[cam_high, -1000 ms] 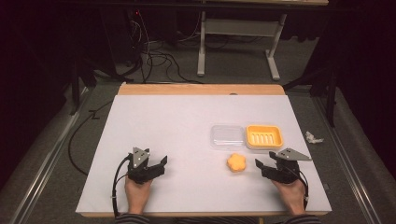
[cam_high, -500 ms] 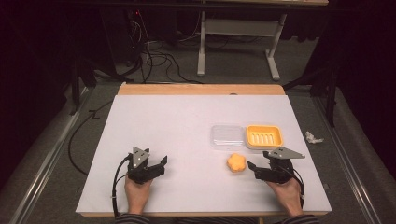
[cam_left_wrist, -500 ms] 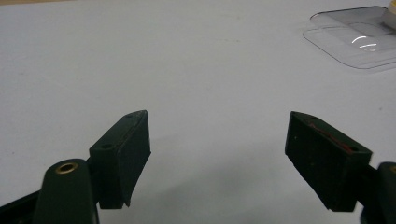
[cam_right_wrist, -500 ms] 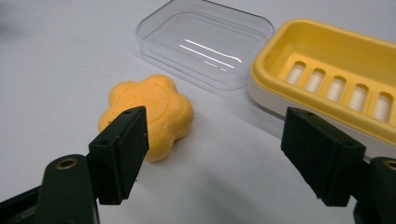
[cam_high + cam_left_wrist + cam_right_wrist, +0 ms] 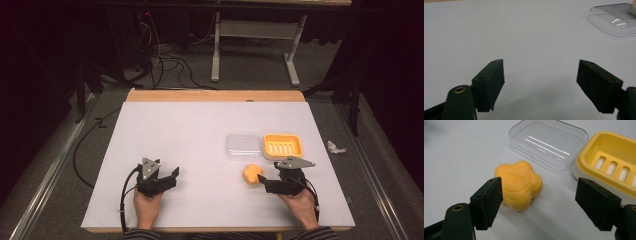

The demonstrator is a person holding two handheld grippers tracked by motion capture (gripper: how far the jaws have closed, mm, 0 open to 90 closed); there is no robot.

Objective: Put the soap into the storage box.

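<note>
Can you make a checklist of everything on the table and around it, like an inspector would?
Surface: white table, wooden far edge.
Job's things: orange flower-shaped soap lying loose; clear lid beside yellow soap dish, dish holding nothing.
Clutter: crumpled white scrap on the floor, right of the table.
Grippers: left gripper open over bare table; right gripper open, soap just ahead of it.
Cables: black gripper cable; floor cables.
Surroundings: dark room, metal table legs.

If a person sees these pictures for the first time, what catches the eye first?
The orange flower-shaped soap stands out, lying on the white table just ahead of the open right gripper. Behind it sit a yellow soap dish and, to the dish's left, a clear lid. The left gripper is open over bare table.
</note>
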